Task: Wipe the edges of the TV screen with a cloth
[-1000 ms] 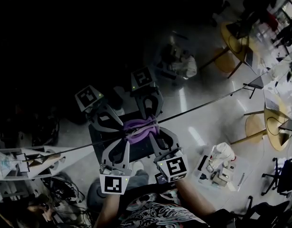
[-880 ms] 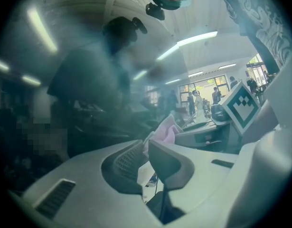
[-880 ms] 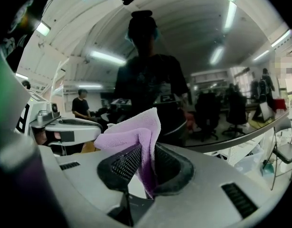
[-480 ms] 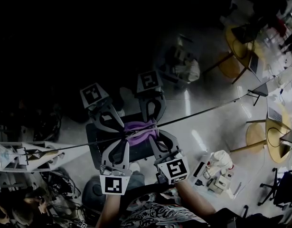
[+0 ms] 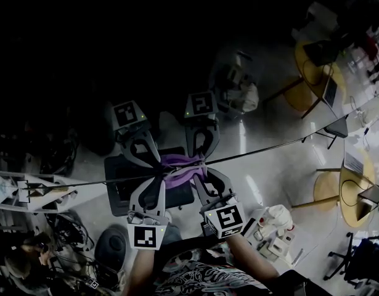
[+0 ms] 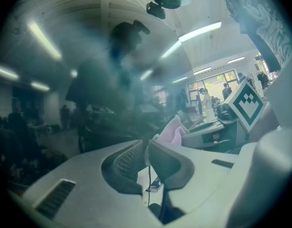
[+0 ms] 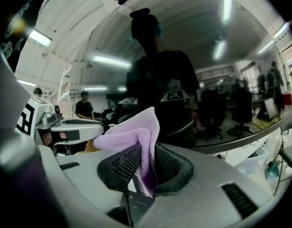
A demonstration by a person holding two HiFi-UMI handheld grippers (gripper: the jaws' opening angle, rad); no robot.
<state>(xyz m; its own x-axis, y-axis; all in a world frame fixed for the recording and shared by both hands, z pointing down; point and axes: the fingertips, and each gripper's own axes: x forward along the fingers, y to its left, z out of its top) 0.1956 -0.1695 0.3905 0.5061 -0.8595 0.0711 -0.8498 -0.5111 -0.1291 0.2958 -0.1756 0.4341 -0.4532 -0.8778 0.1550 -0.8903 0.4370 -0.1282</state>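
Cloth (image 5: 180, 171) barely creeps along the TV screen edge (image 5: 269, 145) (mostly head motion). Right gripper (image 5: 198, 176) and left gripper (image 5: 163, 179) fingers both clamped on it. Wipe is early.

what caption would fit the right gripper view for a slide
right gripper shut on a purple cloth, facing the glossy TV screen that mirrors the person and ceiling lights

Legend: a round wooden table (image 5: 355, 193) is shown at the right edge of the head view, with a dark office chair (image 5: 362, 258) below it. A white apparatus (image 5: 272, 227) is set on the pale floor (image 5: 288, 165). A white rack (image 5: 29, 190) and tangled cables (image 5: 66, 233) are seen at left. Ceiling strip lights (image 7: 110, 61) are recorded in the right gripper view.
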